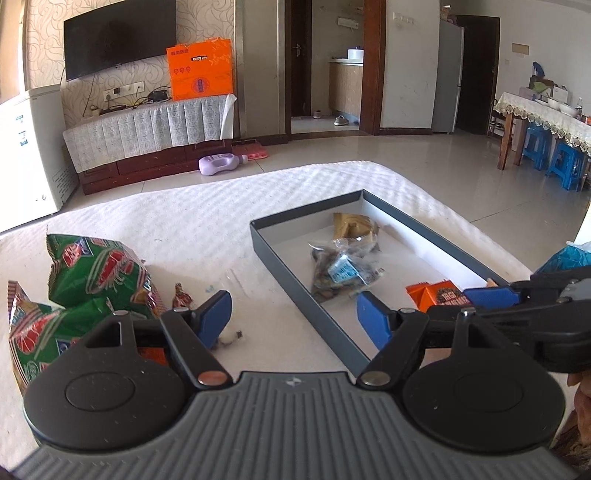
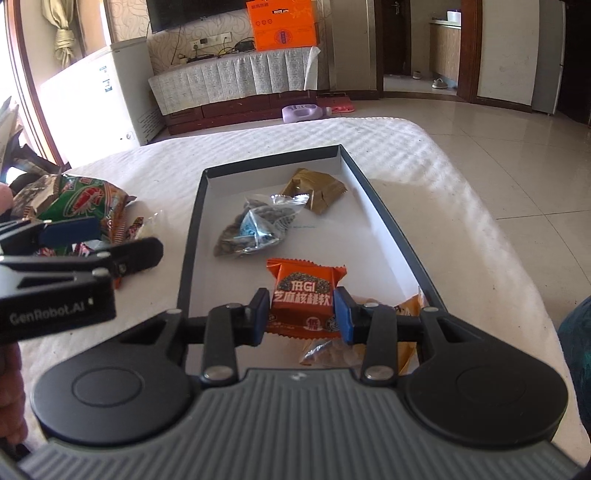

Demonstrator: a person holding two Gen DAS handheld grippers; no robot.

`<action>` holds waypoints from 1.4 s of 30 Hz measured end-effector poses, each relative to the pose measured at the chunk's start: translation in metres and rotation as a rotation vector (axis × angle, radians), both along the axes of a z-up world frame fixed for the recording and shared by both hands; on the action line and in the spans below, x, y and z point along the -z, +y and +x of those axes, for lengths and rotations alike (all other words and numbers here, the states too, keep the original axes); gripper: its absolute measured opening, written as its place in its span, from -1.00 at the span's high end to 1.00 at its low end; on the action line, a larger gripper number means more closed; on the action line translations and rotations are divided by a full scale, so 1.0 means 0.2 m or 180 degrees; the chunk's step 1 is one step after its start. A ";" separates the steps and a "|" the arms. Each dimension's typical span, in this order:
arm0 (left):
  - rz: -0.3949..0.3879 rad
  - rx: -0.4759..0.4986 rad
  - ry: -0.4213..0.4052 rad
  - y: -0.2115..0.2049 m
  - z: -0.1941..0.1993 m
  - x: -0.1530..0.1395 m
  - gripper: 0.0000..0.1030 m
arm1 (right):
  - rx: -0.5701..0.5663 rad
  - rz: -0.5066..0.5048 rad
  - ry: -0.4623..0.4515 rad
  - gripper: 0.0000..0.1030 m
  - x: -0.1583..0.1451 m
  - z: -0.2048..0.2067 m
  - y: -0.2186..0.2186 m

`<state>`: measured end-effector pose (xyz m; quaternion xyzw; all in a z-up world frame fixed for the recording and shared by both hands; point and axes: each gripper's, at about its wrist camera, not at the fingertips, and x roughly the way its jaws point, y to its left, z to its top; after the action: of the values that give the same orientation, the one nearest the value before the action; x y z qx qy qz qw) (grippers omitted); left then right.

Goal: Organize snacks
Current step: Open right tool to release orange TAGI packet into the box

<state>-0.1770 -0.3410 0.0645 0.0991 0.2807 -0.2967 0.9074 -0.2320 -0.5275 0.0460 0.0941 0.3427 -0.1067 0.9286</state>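
Both views are bright with daylight that enters from the left, where the window frame [image 2: 22, 85] is washed out. Sun falls in pale bands across the white cloth [image 1: 207, 206] and puts a soft sheen on the floor tiles [image 2: 491, 122]. The tray [image 1: 295, 284] casts a shadow along its inner wall. Fisheye bending curves walls and door frames toward the edges. Focus is fairly sharp mid-picture, softer on the distant television [image 1: 118, 33].

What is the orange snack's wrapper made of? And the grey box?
The orange snack looks wrapped in thin plastic film, slightly glossy, with crimped zigzag ends. The grey box looks like stiff cardboard: thin straight walls, matte dark outside, plain white inside.
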 end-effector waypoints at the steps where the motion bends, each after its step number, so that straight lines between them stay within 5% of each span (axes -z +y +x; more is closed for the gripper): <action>1: 0.0011 0.0009 0.0007 -0.01 -0.02 0.01 -0.54 | -0.0021 -0.0008 0.0021 0.21 0.00 0.00 0.00; 14: 0.0203 0.0039 0.0225 0.11 -0.22 0.00 -0.55 | -0.0184 -0.0124 0.0184 0.21 0.04 0.01 0.06; 19: 0.0162 0.0114 0.0027 0.22 -0.33 -0.07 -0.70 | -0.0164 -0.0107 0.0190 0.21 0.04 0.02 0.05; 26: 0.0111 -0.0091 0.0142 0.25 -0.28 -0.01 -0.70 | -0.0171 -0.0262 0.0204 0.16 0.03 0.01 0.10; 29: 0.0060 -0.0195 0.0105 0.27 -0.25 -0.02 -0.70 | -0.0181 -0.0279 0.0128 -0.02 0.01 -0.01 0.11; 42: 0.0040 -0.0612 0.0212 0.40 -0.13 0.01 -0.72 | -0.0481 -0.0351 -0.0275 -0.27 -0.11 -0.05 0.23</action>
<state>-0.2038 -0.2605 0.0627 0.0675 0.3208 -0.2096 0.9212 -0.2423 -0.4806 0.0679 0.0213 0.3021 -0.0509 0.9517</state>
